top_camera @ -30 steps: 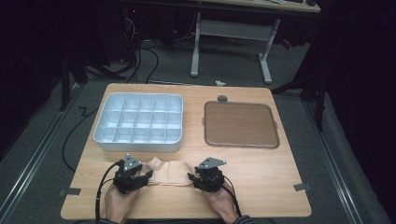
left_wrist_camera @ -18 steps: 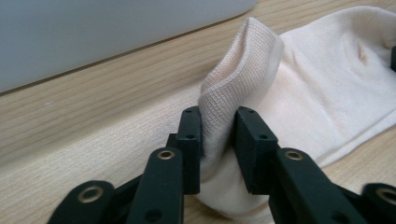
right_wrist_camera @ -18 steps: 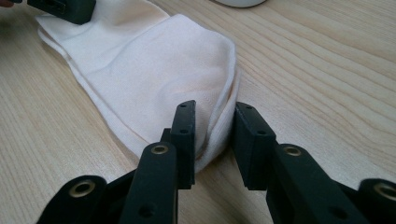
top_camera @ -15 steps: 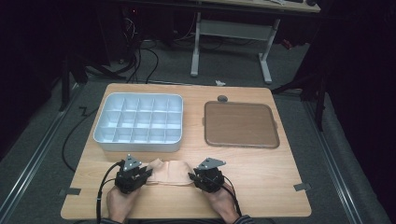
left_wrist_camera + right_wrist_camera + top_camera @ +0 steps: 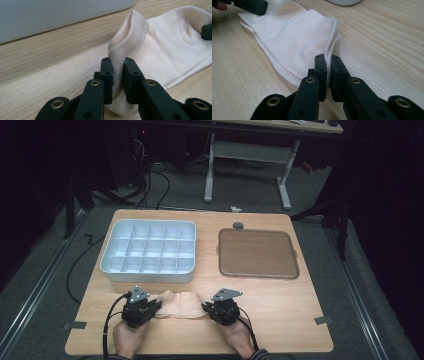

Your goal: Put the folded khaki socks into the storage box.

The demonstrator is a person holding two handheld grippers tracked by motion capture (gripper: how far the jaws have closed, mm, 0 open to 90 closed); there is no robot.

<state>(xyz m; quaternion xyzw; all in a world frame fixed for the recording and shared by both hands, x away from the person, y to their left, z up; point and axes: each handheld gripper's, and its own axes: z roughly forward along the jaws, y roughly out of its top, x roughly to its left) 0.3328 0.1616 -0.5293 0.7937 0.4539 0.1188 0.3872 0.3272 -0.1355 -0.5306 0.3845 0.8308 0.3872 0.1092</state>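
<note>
Both sets of fingers having just closed, I am pinching the cream sock [image 5: 181, 304] at both ends with left gripper [image 5: 154, 307] and right gripper [image 5: 206, 308], keeping tension even as I lift.

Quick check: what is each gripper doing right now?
Left gripper: jaws have just been closing, now shut on the sock.
Right gripper: jaws have just been closing, now shut on the sock's other end.
</note>
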